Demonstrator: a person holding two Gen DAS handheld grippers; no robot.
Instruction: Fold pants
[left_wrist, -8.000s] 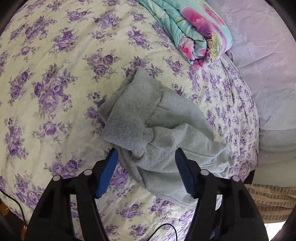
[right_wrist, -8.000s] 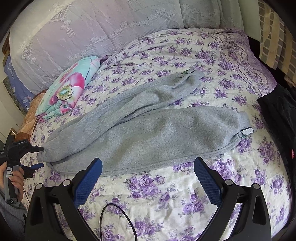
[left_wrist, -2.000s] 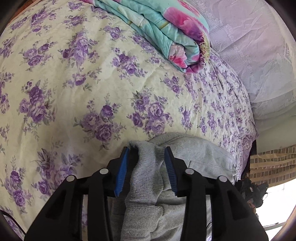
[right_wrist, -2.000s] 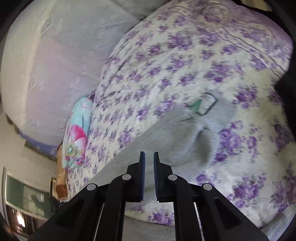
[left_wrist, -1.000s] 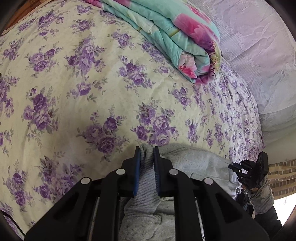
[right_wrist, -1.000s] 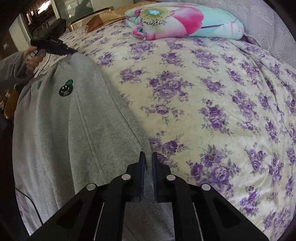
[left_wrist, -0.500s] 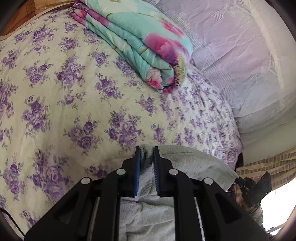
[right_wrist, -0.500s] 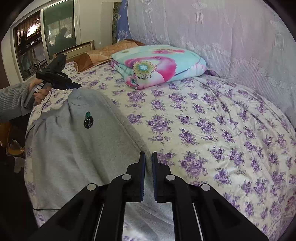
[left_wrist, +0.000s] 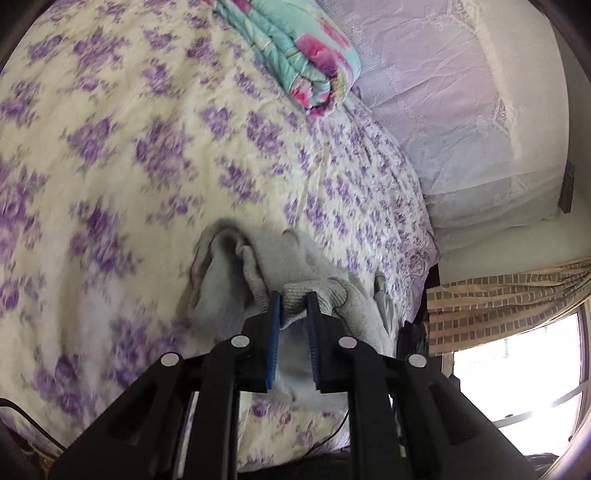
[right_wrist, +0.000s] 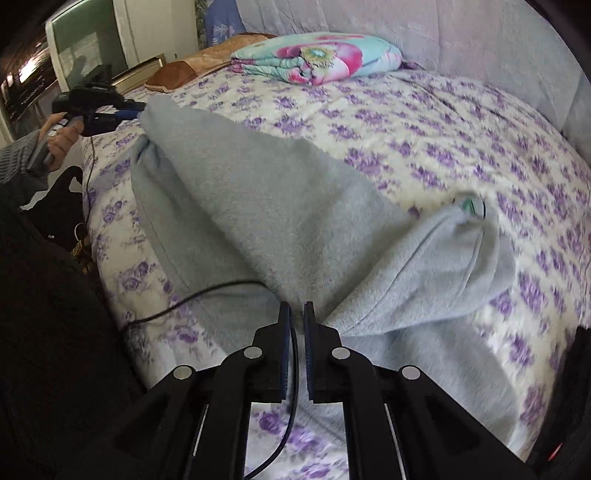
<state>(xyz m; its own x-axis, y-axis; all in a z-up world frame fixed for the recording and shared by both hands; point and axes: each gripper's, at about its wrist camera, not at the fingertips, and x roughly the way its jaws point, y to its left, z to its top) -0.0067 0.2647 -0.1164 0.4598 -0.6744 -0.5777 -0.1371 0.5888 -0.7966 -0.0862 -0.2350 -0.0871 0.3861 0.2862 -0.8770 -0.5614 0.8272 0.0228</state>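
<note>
Left wrist: left tongs (left_wrist: 293, 295) clamp pants (left_wrist: 229, 280) cuff; right tongs (right_wrist: 296, 306) pinch pants fabric.

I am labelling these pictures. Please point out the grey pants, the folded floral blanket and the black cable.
grey pants (right_wrist: 258, 206): right wrist view, broad middle.
folded floral blanket (right_wrist: 317, 55): right wrist view, top face.
black cable (right_wrist: 192, 297): right wrist view, middle stretch.

Pants (right_wrist: 280, 221) on the bed (right_wrist: 461, 122), folded blanket (right_wrist: 317, 59) behind them.

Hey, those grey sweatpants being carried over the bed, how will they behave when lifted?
Likely floppy: the grey sweatpants sag between the left gripper and right gripper. Probably not slippery, given the fleecy surface. The loose end with the green patch may trail and bunch.
</note>
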